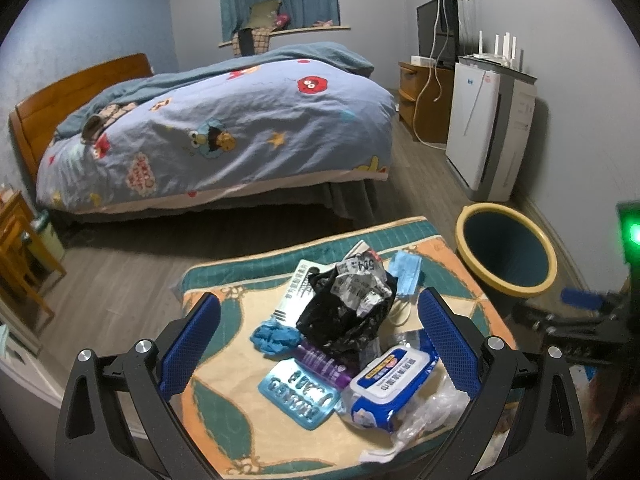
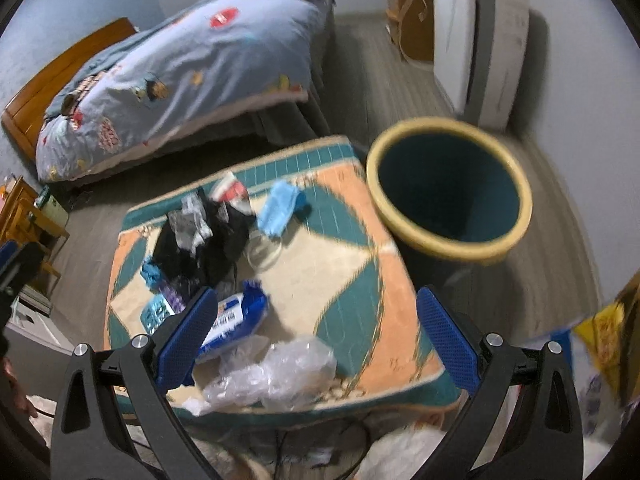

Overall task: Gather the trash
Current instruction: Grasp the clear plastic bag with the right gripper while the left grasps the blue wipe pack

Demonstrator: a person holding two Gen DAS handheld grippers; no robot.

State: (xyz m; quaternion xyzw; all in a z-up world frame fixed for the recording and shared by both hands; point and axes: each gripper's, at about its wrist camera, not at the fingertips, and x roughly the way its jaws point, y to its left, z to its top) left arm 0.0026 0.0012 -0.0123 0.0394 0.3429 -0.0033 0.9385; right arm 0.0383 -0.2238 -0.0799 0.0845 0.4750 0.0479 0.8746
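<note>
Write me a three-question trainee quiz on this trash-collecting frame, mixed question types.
1. True or false: the left gripper is shut on the black plastic bag.
2. Which lies nearest the bin? A) blue face mask B) wet wipes pack C) blue stencil ruler
3. Fill in: the trash sits on a patterned ____.

Key
1. False; both the left gripper and the right gripper are open and hold nothing.
2. A
3. cushion

Dim bluish light, fisheye-bent edges, right view motion-blurred
</note>
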